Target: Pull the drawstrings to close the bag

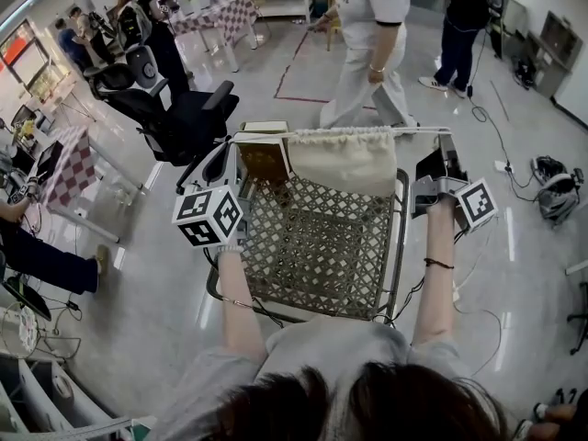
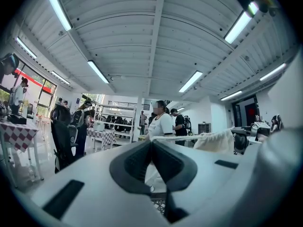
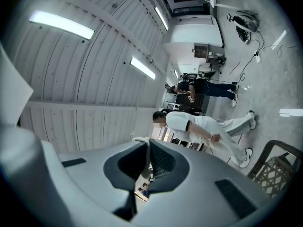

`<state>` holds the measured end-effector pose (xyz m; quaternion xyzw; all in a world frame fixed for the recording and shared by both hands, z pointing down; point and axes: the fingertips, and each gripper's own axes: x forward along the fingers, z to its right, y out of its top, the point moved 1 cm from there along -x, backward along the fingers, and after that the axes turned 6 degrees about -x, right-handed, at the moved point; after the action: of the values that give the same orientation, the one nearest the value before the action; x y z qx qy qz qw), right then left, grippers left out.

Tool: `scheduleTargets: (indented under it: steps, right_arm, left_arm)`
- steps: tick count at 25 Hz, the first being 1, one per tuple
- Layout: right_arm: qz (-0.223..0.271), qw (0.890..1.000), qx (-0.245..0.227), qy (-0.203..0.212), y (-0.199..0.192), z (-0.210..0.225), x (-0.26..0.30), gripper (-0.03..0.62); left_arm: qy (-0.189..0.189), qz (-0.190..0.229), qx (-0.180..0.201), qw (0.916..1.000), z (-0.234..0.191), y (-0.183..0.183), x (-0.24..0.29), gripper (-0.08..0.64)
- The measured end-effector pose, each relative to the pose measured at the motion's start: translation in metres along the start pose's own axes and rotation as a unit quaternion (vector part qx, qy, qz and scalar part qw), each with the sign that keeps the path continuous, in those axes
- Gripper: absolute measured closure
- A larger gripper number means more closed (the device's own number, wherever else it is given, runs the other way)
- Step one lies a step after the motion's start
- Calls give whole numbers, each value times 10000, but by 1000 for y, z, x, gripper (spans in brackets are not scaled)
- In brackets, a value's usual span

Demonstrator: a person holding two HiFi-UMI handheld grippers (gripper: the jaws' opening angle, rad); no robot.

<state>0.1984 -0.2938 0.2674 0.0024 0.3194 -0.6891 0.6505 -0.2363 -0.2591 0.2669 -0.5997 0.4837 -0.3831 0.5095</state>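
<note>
Bag above mesh table, person beyond

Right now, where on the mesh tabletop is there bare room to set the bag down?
The mesh tabletop is bare across its middle and near side, between the person's forearms. The far edge is crowded: the bag hangs there from the drawstring stretched between left gripper and right gripper, with a box at far left.
</note>
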Motion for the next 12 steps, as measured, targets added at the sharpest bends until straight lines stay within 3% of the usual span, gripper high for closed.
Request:
scheduleTargets:
  steps: [12]
  right_arm:
    - [146, 9998, 138, -72, 5, 6, -3, 572]
  left_arm:
    - [-24, 35, 31, 10000, 2, -1, -3, 531]
